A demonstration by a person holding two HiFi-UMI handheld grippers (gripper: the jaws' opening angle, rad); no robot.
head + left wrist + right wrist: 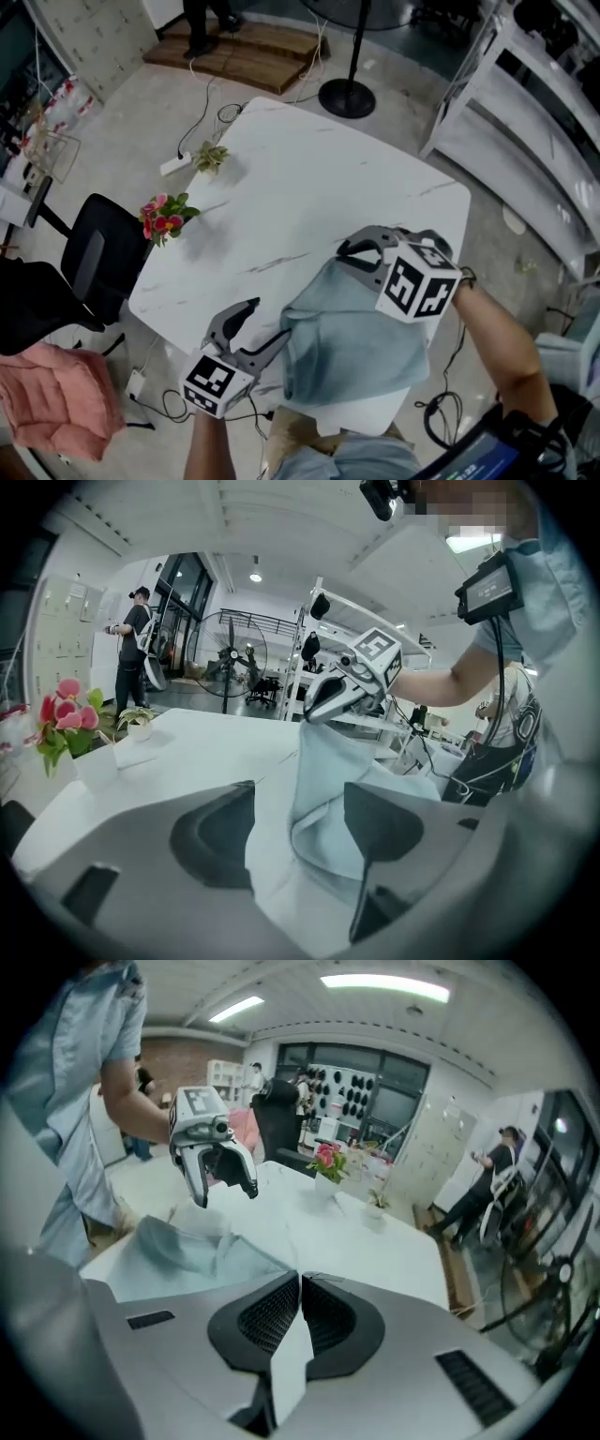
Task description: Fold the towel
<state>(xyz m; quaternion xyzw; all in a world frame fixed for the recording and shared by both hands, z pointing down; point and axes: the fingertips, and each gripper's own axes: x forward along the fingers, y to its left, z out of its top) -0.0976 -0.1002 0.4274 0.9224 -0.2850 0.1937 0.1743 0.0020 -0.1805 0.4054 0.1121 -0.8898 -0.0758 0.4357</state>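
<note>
A light blue towel (352, 342) lies bunched on the white marble table (300, 187) near its front edge. My right gripper (345, 251) is shut on the towel's far edge and holds it lifted off the table. In the right gripper view a thin strip of pale cloth (291, 1363) runs between the closed jaws. My left gripper (262, 326) stands open at the towel's left side. In the left gripper view a fold of the towel (323, 799) sits between the jaws, close to the right-hand pad (380, 822), and is not pinched.
A pot of pink flowers (165, 217) and a small green plant (209, 157) stand at the table's left edge. A black chair (89, 262) and a pink cloth (56, 398) are to the left, a fan base (347, 97) and white shelving (525, 122) beyond.
</note>
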